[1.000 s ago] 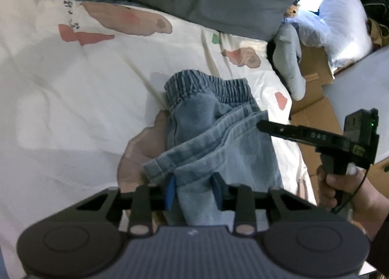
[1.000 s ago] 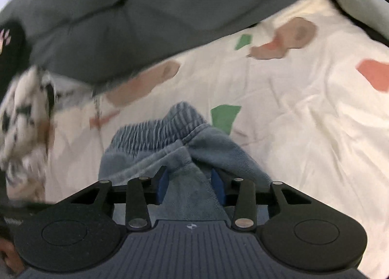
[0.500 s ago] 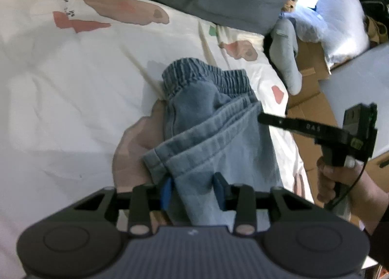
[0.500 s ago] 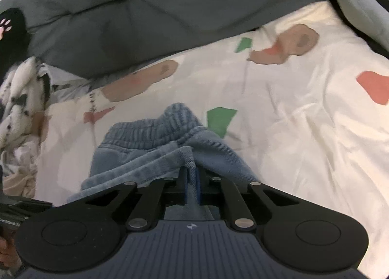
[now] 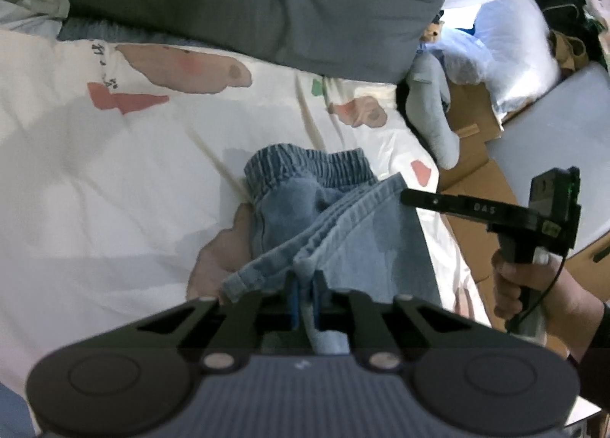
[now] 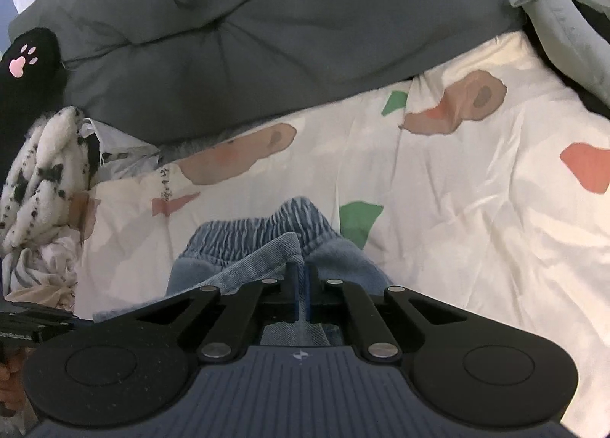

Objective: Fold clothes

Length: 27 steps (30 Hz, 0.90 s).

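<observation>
Left gripper [image 5: 304, 295], right gripper [image 6: 301, 295]: clamped on denim shorts [image 5: 343, 224] hem | soft, floppy | pinch hem corners.

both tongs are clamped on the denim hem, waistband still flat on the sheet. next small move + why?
Probably lift both hems together and carry them toward the waistband. The left tongs and right tongs have each just closed on a fold of the denim shorts, whose leg ends are already doubled partway back. The waistband lies on the patterned sheet.
</observation>
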Tool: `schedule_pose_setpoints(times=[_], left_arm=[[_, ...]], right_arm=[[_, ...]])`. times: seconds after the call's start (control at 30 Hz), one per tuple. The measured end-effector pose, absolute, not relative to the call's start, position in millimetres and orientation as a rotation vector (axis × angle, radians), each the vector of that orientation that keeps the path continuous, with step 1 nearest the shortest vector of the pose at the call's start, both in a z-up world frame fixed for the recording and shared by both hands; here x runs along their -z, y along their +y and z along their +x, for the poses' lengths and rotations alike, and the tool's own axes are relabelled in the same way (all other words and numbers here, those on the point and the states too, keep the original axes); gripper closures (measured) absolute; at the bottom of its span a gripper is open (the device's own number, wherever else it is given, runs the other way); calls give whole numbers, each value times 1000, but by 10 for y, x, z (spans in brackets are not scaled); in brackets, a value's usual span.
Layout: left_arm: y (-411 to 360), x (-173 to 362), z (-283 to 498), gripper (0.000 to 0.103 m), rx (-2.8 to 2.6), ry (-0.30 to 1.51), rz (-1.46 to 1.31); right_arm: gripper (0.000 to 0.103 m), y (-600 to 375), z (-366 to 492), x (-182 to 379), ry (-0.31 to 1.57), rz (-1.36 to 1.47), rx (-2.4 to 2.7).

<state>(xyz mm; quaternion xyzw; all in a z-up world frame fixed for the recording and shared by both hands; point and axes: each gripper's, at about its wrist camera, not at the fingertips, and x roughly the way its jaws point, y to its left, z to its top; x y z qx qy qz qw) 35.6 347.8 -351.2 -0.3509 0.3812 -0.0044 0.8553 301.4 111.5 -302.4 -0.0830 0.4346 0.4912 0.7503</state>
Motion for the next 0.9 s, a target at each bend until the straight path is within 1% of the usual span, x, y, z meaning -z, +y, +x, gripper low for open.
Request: schedule_pose_setpoints(times=[0.17, 0.23, 0.27, 0.3, 0.33, 0.4, 0.47, 0.5, 0.53, 0.63, 0.8, 0.9], left_arm=[[3481, 3668, 354, 96, -15, 823, -730], [3496, 3721, 356, 93, -14, 837, -749], [3522, 3751, 363, 89, -16, 851, -776], [3541, 3766, 362, 82, -26, 859, -787], [3555, 3776, 357, 77, -32, 863, -790], [3559, 3791, 351, 54, -20, 869, -784], [3544, 3821, 349, 43, -5, 874, -781], [3538, 3847, 354, 42, 5, 878, -788], [3534, 3874, 361, 42, 12, 884, -797], [3544, 3956, 369, 39, 20, 876, -839], [3580, 4096, 398, 27, 32, 844, -916], [3618, 4187, 412, 23, 36, 808, -959]], right_arm=[[102, 1216, 3030, 3150, 973, -210, -1065], [102, 1243, 3035, 3204, 982, -218, -1059], [101, 1246, 3043, 3217, 990, -218, -1058], [98, 1247, 3050, 3229, 997, -218, -1057], [98, 1236, 3053, 3225, 996, -214, -1066], [97, 1207, 3061, 3216, 997, -202, -1089], [81, 1177, 3073, 3209, 1005, -195, -1119], [71, 1173, 3074, 3210, 1010, -197, -1132], [65, 1172, 3074, 3216, 1017, -202, -1149], [62, 1185, 3073, 3250, 1033, -234, -1168], [59, 1191, 3110, 3379, 1088, -228, -1175], [56, 1242, 3136, 3435, 1110, -217, -1195]])
